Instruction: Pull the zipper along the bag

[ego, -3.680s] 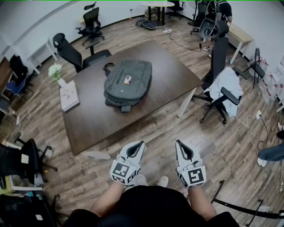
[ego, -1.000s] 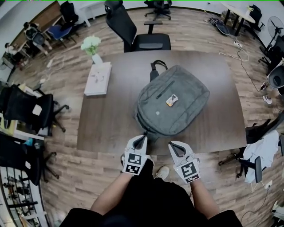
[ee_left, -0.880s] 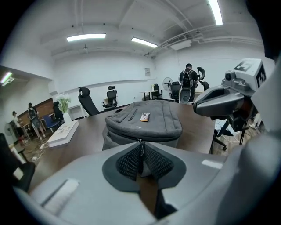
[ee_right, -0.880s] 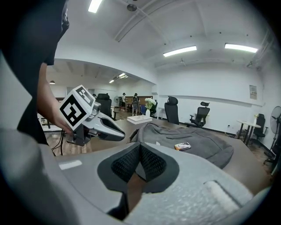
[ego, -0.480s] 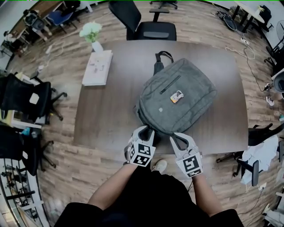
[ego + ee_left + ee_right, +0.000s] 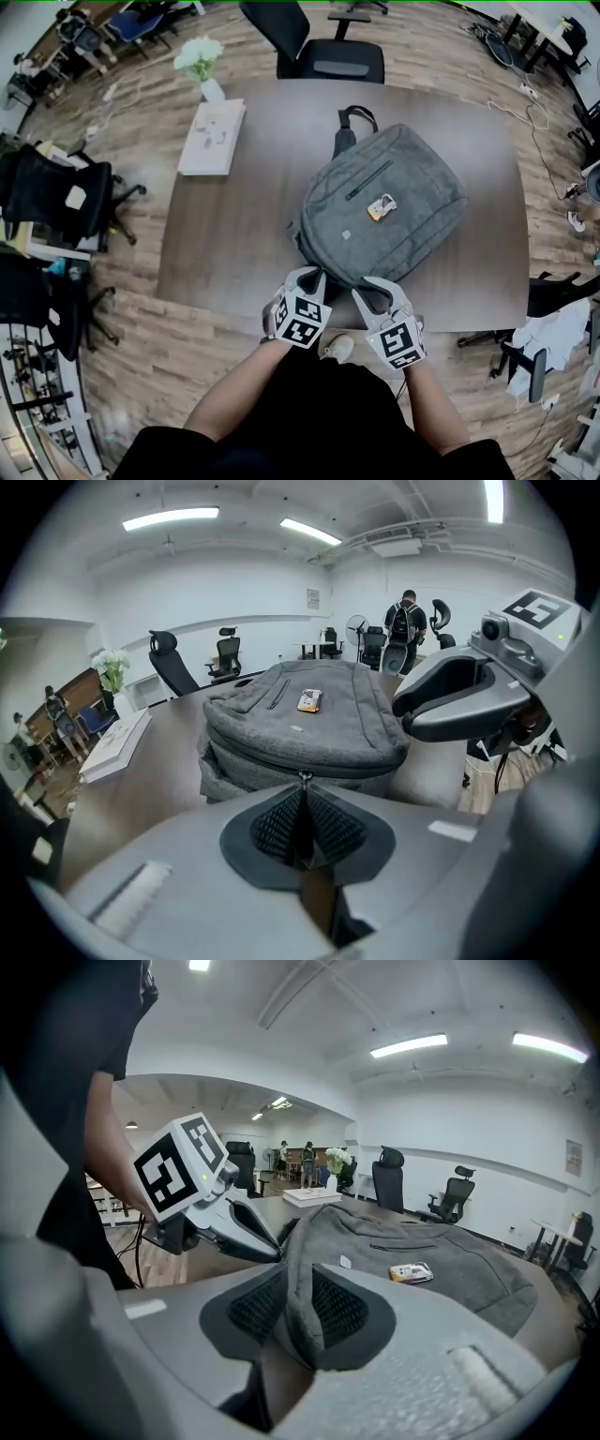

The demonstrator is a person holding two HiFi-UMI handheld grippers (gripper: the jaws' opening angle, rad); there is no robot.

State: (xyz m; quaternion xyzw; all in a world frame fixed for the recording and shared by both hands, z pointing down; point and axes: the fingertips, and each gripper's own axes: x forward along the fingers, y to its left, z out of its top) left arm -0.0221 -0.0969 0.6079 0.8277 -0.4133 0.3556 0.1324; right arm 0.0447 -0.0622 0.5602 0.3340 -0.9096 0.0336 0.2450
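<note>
A grey backpack (image 6: pixel 384 202) lies flat on the dark table (image 6: pixel 234 253), its bottom end toward me. My left gripper (image 6: pixel 314 274) is at that near end. In the left gripper view its jaws are closing, the pads (image 6: pixel 277 822) almost together, and the metal zipper pull (image 6: pixel 303 778) is pinched at their tips. My right gripper (image 6: pixel 370 286) is just to the right on the same edge. Its jaws are opening, and a fold of the backpack's fabric (image 6: pixel 300 1279) fills the gap between the pads (image 6: pixel 337 1307), touching both.
A small orange and white tag (image 6: pixel 381 207) lies on the backpack. A white book (image 6: pixel 212 138) and a vase of flowers (image 6: pixel 199 61) sit at the table's far left. Office chairs (image 6: pixel 314 47) stand around, and a person (image 6: pixel 406 621) stands far off.
Both grippers have moved forward from short of the table to the backpack's near edge. The left now has the zipper pull between its pads, the right a fold of fabric.
</note>
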